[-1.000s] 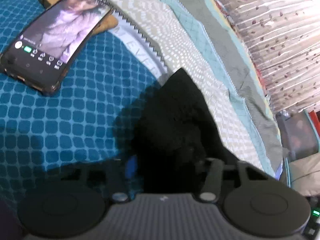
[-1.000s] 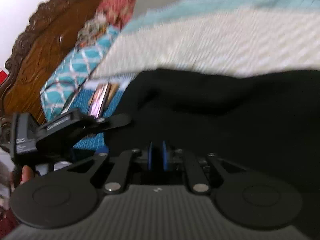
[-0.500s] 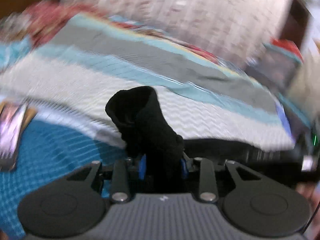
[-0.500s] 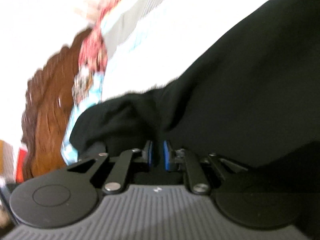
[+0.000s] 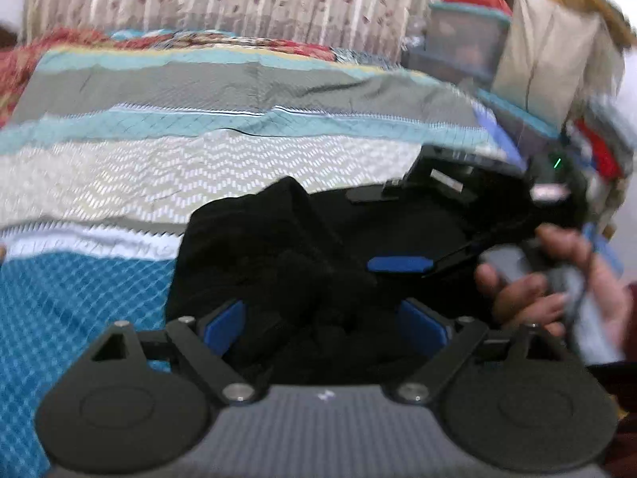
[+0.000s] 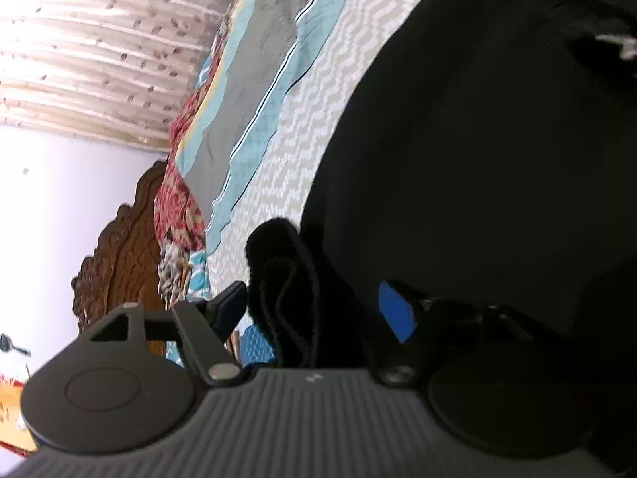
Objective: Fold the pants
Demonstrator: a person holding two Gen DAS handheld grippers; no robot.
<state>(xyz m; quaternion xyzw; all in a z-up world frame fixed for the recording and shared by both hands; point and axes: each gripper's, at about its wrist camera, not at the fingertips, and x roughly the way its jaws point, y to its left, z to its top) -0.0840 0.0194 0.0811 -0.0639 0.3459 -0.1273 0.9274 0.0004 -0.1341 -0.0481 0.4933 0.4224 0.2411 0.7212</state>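
Left hand-held gripper (image 5: pixel 324 324): jaws spreading, blue pads wide apart, black fabric pants (image 5: pixel 278 263) bunched between them, not pinched. Right hand-held gripper (image 6: pixel 314 310): jaws also opening, a folded edge of the pants between the pads, no squeeze seen. A person's hand (image 5: pixel 553 283) grips the right handle. Pants lie rumpled on the bed's striped, zigzag-patterned bedspread (image 5: pixel 159 167), toward its near edge. Floral curtain (image 5: pixel 239 0) behind the bed.
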